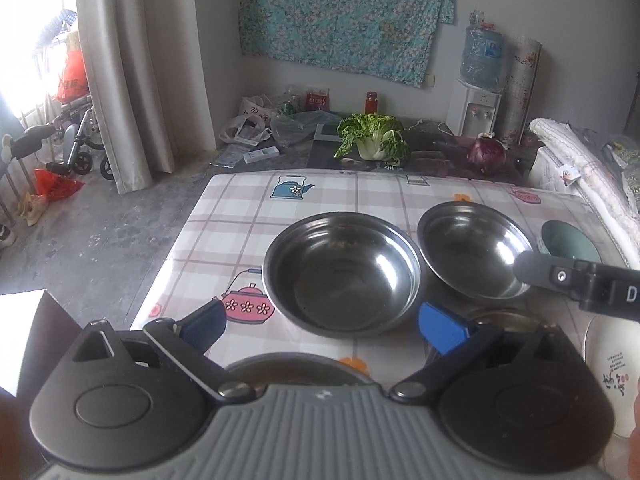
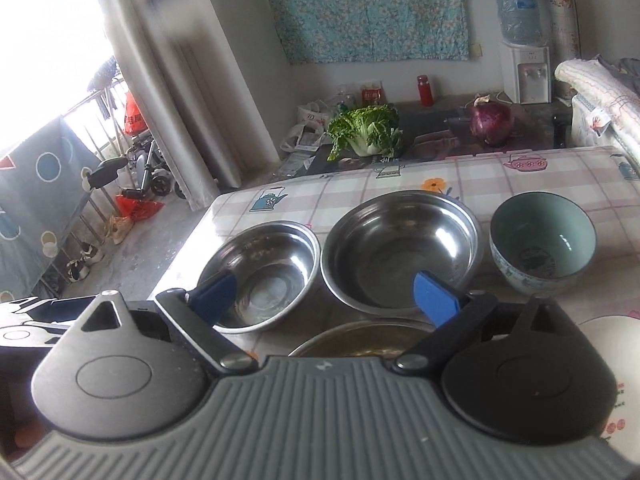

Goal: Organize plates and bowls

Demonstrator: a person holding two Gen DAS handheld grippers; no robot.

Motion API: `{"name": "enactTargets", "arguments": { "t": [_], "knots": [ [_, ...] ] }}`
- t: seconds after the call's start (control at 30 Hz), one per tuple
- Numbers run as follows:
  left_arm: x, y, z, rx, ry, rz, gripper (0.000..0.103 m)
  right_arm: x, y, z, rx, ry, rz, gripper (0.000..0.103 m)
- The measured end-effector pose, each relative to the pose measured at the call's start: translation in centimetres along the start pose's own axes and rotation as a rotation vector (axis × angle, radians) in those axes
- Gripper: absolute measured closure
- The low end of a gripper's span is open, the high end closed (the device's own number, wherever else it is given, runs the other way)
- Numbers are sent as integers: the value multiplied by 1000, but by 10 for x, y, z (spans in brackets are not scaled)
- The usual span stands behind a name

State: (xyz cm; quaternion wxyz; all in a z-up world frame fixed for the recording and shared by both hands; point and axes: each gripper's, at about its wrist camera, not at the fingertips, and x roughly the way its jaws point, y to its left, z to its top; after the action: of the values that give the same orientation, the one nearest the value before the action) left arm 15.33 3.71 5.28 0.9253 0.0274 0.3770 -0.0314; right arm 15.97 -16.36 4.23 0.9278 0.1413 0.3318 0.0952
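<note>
Both grippers tilt down over the surface (image 1: 360, 196), jaws spread wide and grasping nothing. The left gripper (image 1: 320, 322) hangs above the near edge of a steel bowl (image 1: 342, 270). The right gripper (image 2: 326, 294) straddles the gap between that bowl (image 2: 260, 274) and a second steel bowl (image 2: 400, 246); one of its black fingers (image 1: 536, 270) juts in from the right in the left view, over the second bowl's (image 1: 476, 248) rim.

The two steel bowls sit just beside each other on a checked cloth printed with teapots. A green bowl (image 2: 542, 242) stands to their right, apart from them. A white plate (image 2: 608, 340) lies at the near right corner.

Beyond the surface lie a cabbage (image 2: 366, 130) and a red onion (image 2: 492, 120) on a dark top, with a water dispenser (image 2: 524, 68) and a floral cloth (image 2: 364, 8) on the wall behind. A curtain (image 1: 132, 64) hangs at left.

Another steel dish (image 2: 360, 340) near the grippers is mostly hidden; the plate is cut off by the edge.
</note>
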Motion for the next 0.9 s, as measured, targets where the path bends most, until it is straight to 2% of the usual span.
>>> {"name": "enactTargets", "arguments": {
  "t": [0.13,0.3,0.37,0.47,0.5,0.57,0.6,0.63,0.8,0.9],
  "knots": [
    [21,1,13,14,-12,18,2,30,-7,7,27,49,29,19],
    [55,4,27,3,18,-10,16,59,-13,7,60,107,65,31],
    [71,5,31,2,41,-5,30,69,-13,8,68,128,75,41],
    [96,5,34,15,101,39,46,85,-8,7,61,166,87,54],
    [103,6,34,17,117,56,49,90,-6,6,58,177,89,56],
    [115,9,34,24,143,85,61,97,-3,6,58,200,95,60],
    [119,11,34,24,157,95,63,101,-2,5,54,209,94,62],
    [124,12,34,23,168,99,67,105,0,5,49,218,88,68],
    [135,21,31,40,185,151,68,124,7,4,36,262,89,77],
    [138,30,29,-1,209,132,68,136,11,4,30,277,79,80]
  ]
}}
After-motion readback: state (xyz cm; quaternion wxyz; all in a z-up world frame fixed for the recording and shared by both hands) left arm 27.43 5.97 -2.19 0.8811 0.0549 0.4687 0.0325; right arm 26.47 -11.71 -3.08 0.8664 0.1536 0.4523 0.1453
